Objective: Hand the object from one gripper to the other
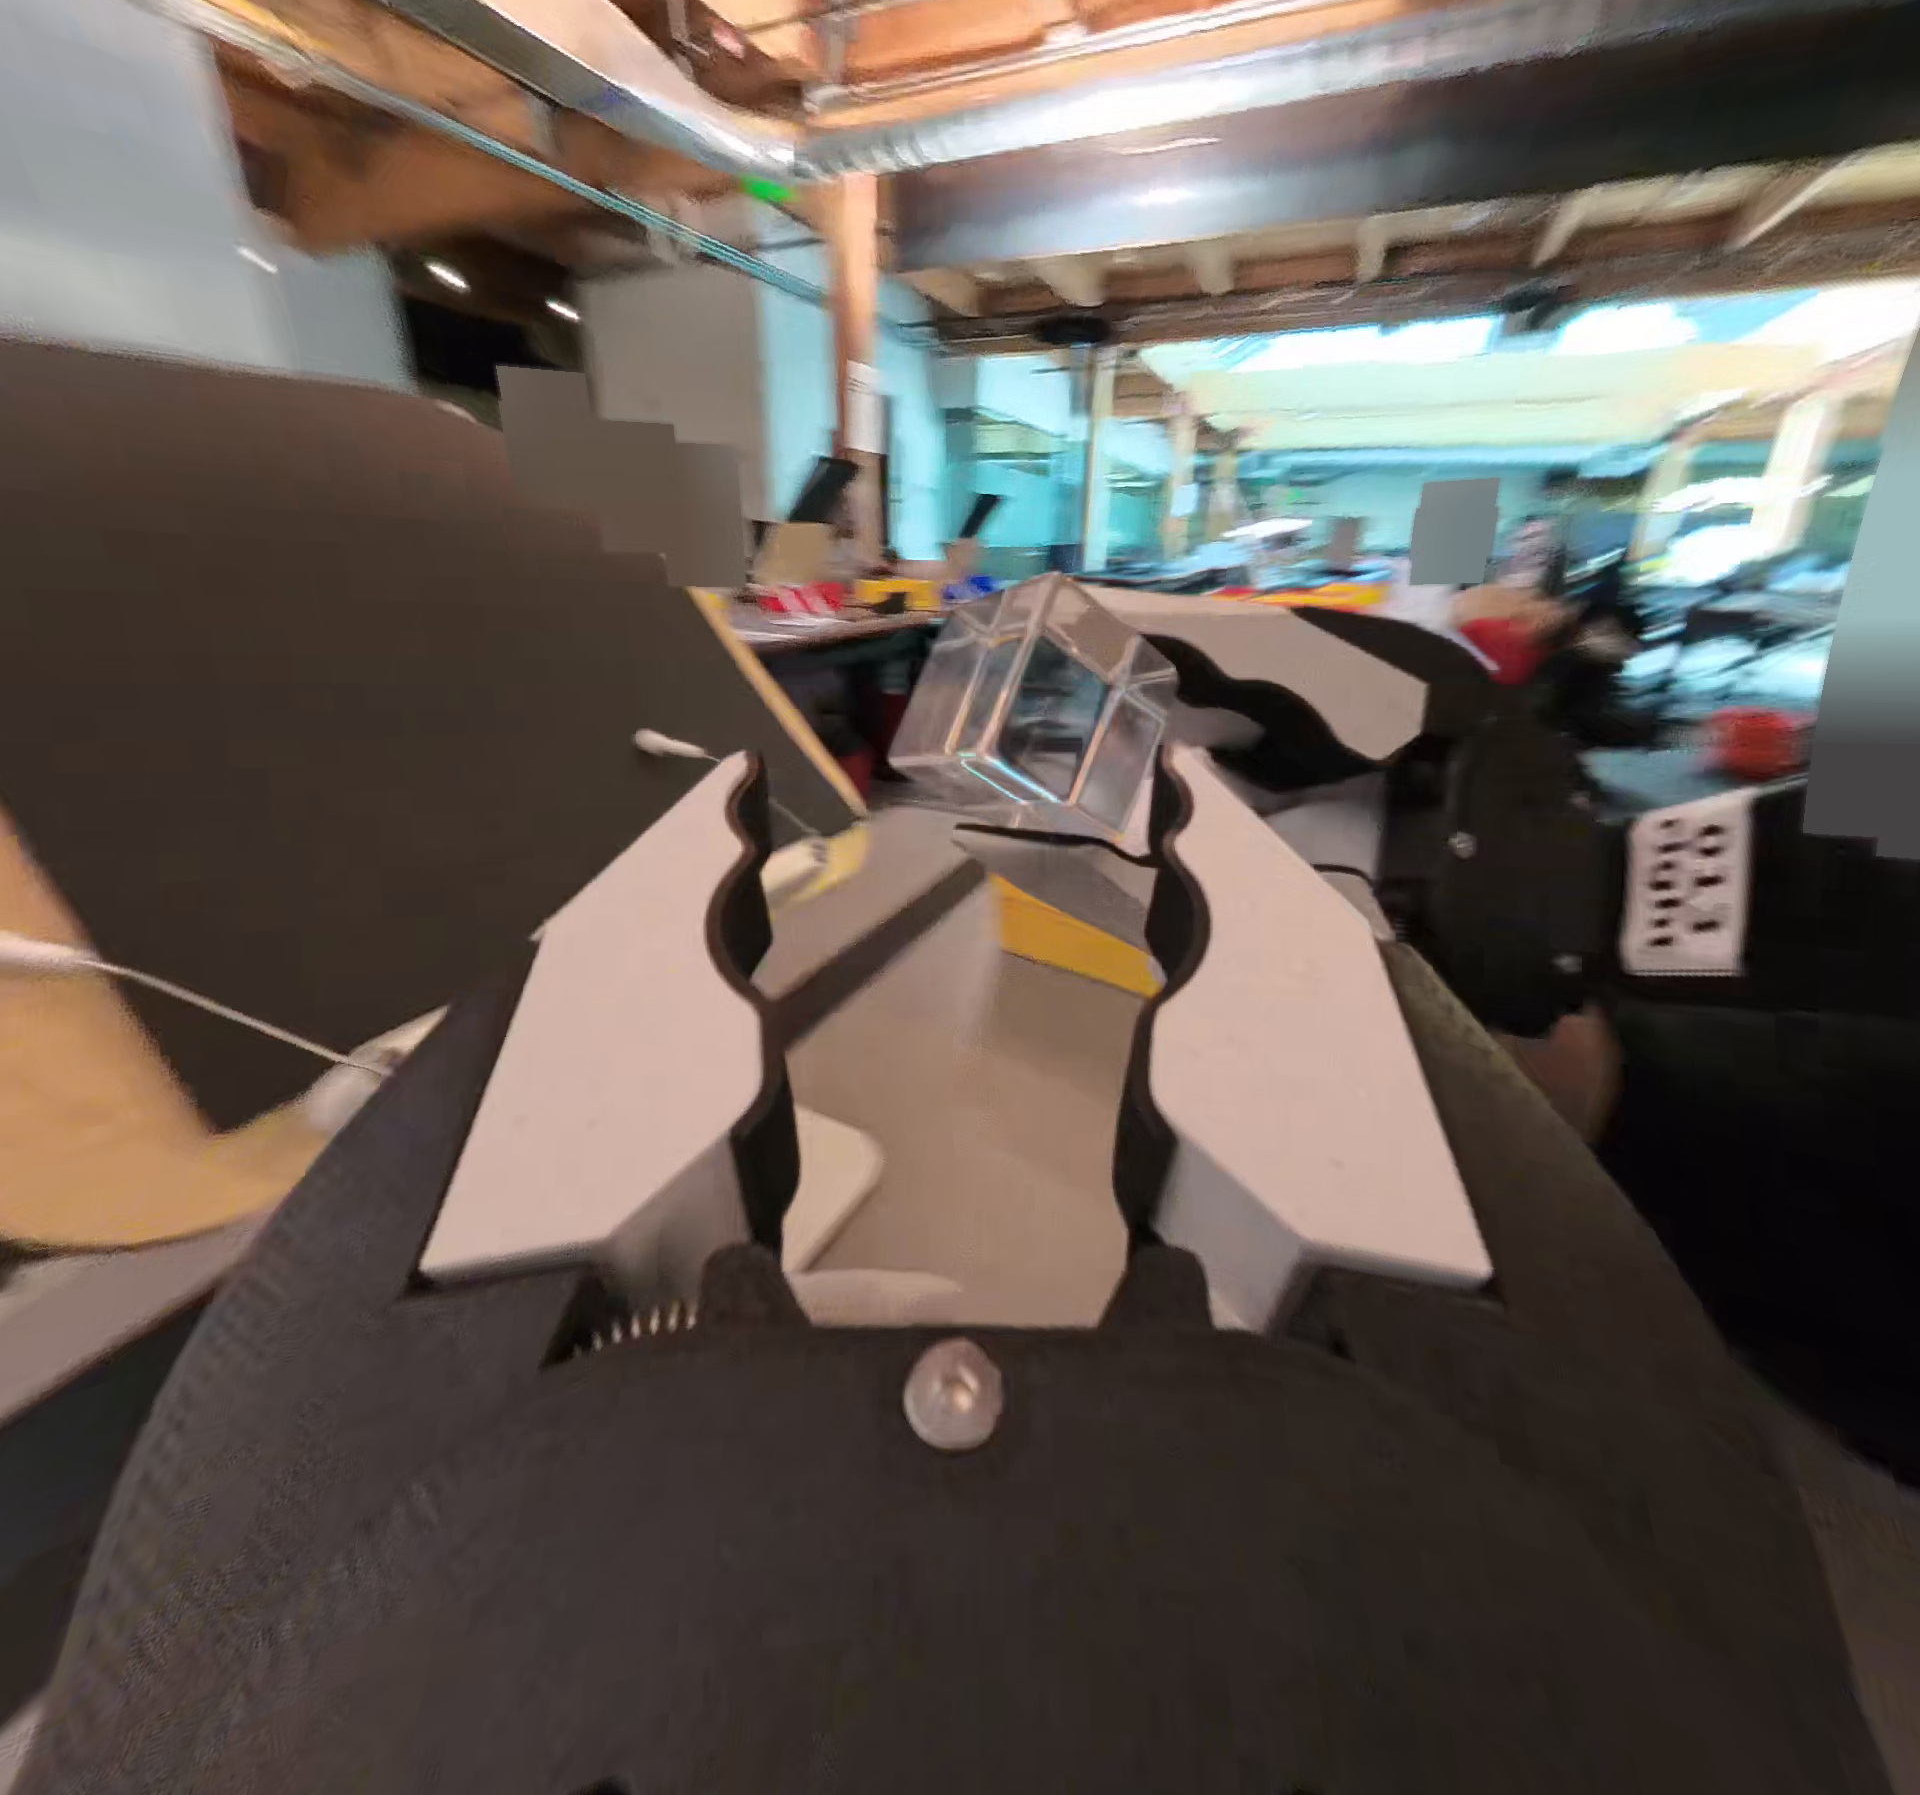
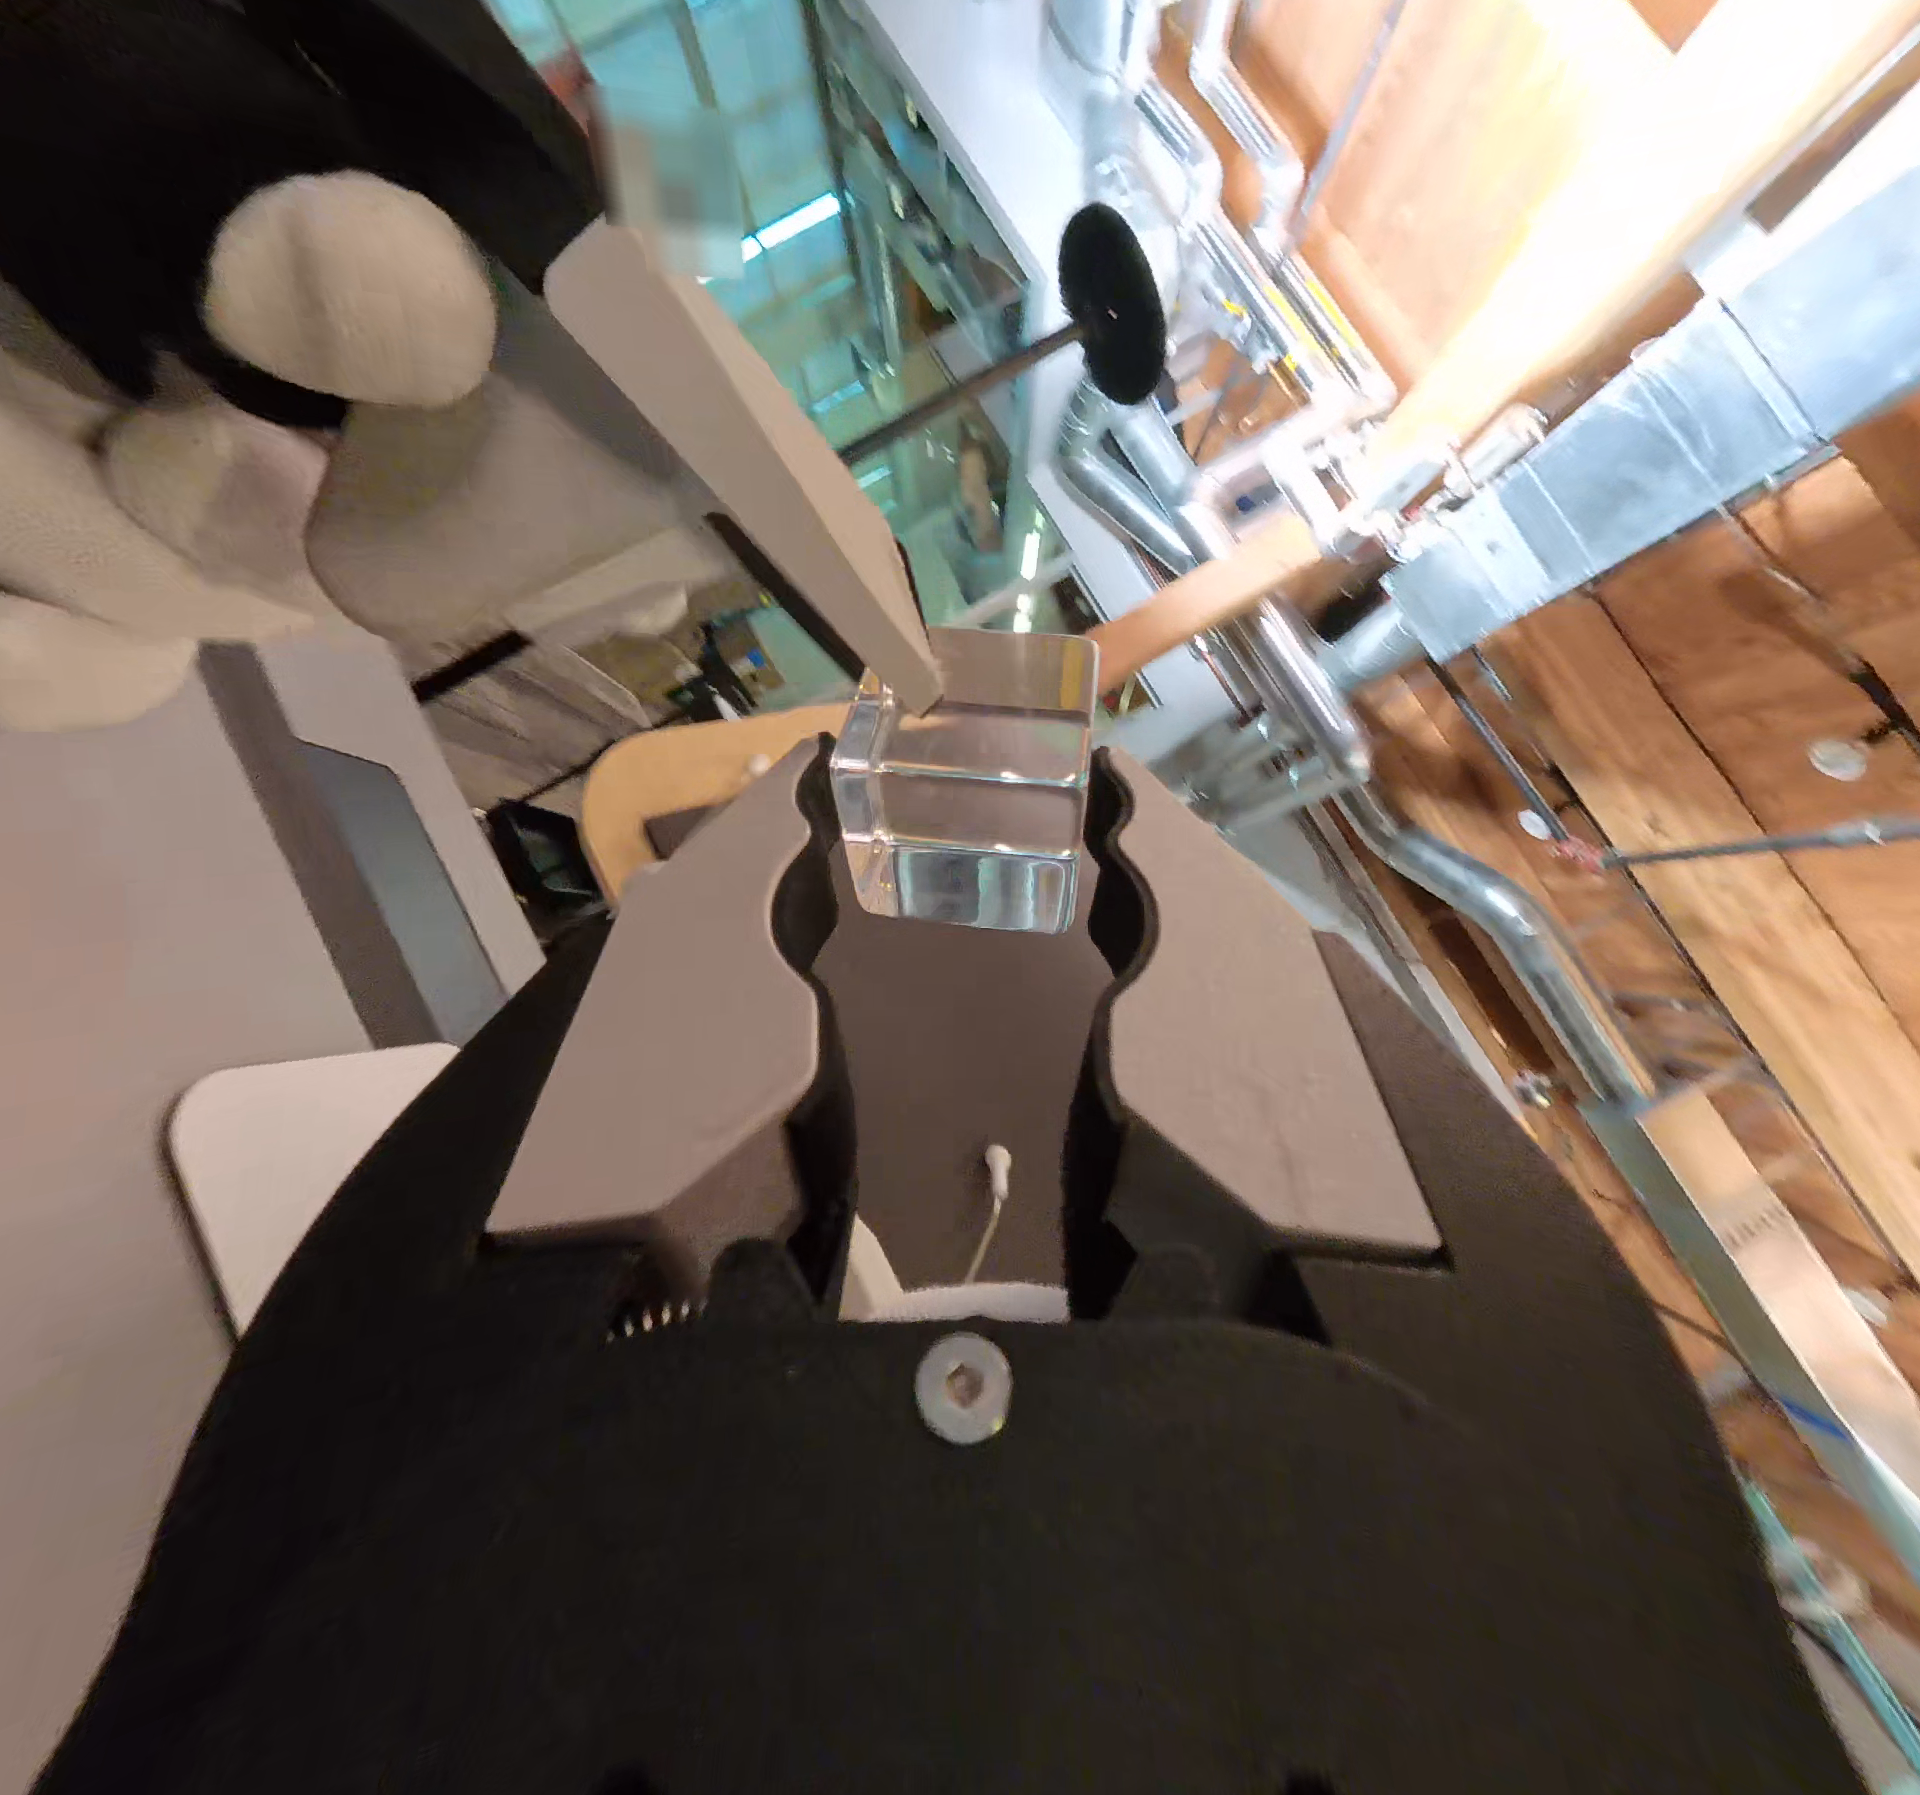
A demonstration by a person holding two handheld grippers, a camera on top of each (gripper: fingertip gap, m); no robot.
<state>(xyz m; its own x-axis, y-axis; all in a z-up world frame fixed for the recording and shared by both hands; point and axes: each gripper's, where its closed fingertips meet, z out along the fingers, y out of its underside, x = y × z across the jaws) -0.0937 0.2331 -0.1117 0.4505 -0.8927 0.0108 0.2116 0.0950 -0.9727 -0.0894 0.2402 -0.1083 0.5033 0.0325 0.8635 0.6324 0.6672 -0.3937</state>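
**Cube held by your right gripper, left not yet on it**

The clear cube sits between the tips of your right gripper, whose jaws are closed on its two side faces. It is up in the air, not resting on anything. Your left gripper has its jaws spread wide with nothing between them; the cube shows just past its tips, tilted, slightly to the right. In the right wrist view one grey finger of that left gripper reaches the cube's far top face and looks to touch it, though contact is hard to confirm. So, as I judge it, the pickup is done and the handover is only starting: you have yet to bracket the cube with the left jaws, close them, then release with the right.

Below lies a grey bench with a dark stripe and a yellow-edged block. Around you is a workshop with wooden ceiling beams, metal ducts and cluttered benches further back.
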